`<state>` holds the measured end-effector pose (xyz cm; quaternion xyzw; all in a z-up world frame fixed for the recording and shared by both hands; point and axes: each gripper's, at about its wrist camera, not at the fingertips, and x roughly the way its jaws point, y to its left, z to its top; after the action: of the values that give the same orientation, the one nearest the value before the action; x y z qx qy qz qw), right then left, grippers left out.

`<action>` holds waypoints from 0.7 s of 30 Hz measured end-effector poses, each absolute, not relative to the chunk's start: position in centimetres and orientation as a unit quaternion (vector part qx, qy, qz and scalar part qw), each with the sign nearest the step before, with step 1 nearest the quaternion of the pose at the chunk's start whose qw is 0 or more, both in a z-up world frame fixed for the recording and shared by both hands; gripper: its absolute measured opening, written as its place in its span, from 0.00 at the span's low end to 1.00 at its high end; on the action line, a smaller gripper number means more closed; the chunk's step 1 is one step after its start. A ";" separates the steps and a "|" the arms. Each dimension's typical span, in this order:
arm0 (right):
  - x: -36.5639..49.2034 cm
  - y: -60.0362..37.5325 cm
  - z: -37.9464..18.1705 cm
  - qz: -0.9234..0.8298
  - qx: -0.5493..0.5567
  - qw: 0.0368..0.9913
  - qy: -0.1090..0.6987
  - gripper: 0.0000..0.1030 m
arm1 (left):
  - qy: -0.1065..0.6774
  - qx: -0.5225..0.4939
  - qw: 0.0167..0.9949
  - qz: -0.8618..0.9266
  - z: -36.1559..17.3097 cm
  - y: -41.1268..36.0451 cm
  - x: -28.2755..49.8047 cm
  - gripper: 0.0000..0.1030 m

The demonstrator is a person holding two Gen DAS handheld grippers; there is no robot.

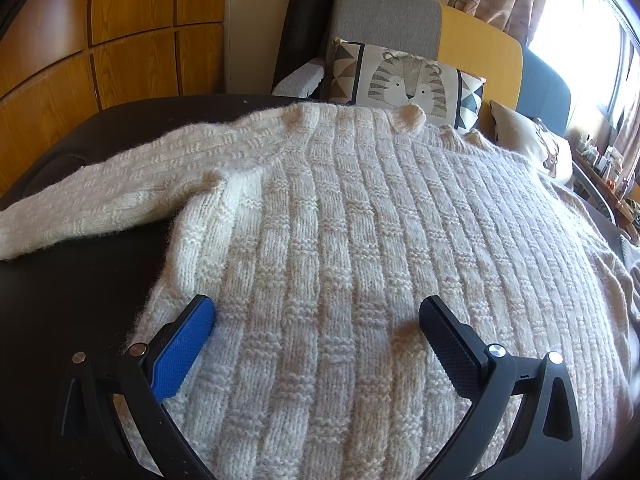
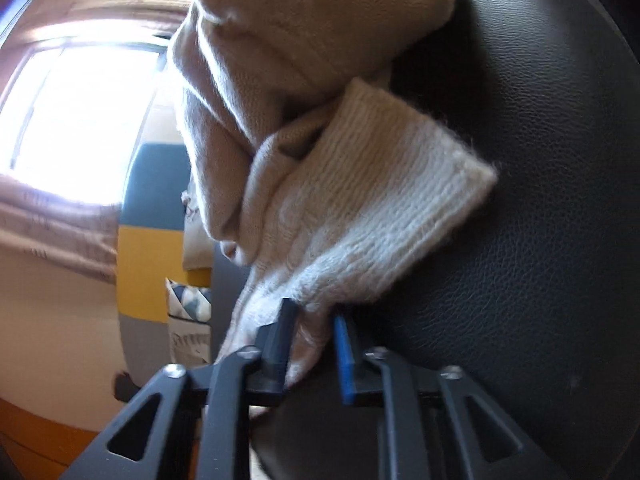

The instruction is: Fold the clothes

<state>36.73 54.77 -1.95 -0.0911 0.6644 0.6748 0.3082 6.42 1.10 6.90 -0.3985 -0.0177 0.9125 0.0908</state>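
Observation:
A cream cable-knit sweater (image 1: 360, 220) lies spread flat on a black table (image 1: 80, 280), one sleeve (image 1: 100, 200) stretched out to the left. My left gripper (image 1: 316, 308) hovers just over the sweater's lower body, open, its jaws wide apart with only flat knit below them. In the right wrist view, the other sleeve's ribbed cuff (image 2: 360, 208) is bunched and lifted against the black leather-like surface (image 2: 520, 160). My right gripper (image 2: 316, 320) is shut on the edge of that sleeve, with cloth pinched between its black and blue fingers.
Behind the table stands a grey, yellow and blue sofa with a tiger-print cushion (image 1: 408, 80). A rolled black mat (image 1: 308, 12) leans against the wall. Wooden panels (image 1: 120, 40) fill the left, a bright window (image 1: 580, 20) the right, above a cluttered shelf (image 1: 600, 160).

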 end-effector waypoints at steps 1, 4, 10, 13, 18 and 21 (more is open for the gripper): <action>36.8 55.0 -2.0 0.676 -0.089 0.304 0.665 0.03 | -0.018 -0.398 0.091 0.912 6.9 1.1 6.4 1.00; 36.6 55.3 -2.1 0.681 -0.086 0.288 0.668 0.04 | -0.019 -0.398 0.092 0.912 6.8 1.0 6.3 1.00; 35.6 55.1 0.0 0.701 -0.087 0.270 0.654 0.05 | -0.021 -0.398 0.093 0.912 6.8 1.0 6.3 1.00; 34.8 54.7 2.0 0.722 -0.085 0.256 0.637 0.05 | -0.022 -0.398 0.094 0.912 6.8 1.0 6.3 1.00; 32.0 54.0 6.1 0.768 -0.092 0.235 0.588 0.05 | -0.024 -0.397 0.096 0.912 6.7 0.9 6.2 1.00; 28.9 53.3 8.6 0.794 -0.105 0.216 0.558 0.05 | -0.025 -0.397 0.097 0.913 6.7 0.9 6.1 1.00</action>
<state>28.93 53.28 8.57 -0.1054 0.5580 0.7943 0.2160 6.11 0.87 6.74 -0.3965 -0.0253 0.9125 0.0971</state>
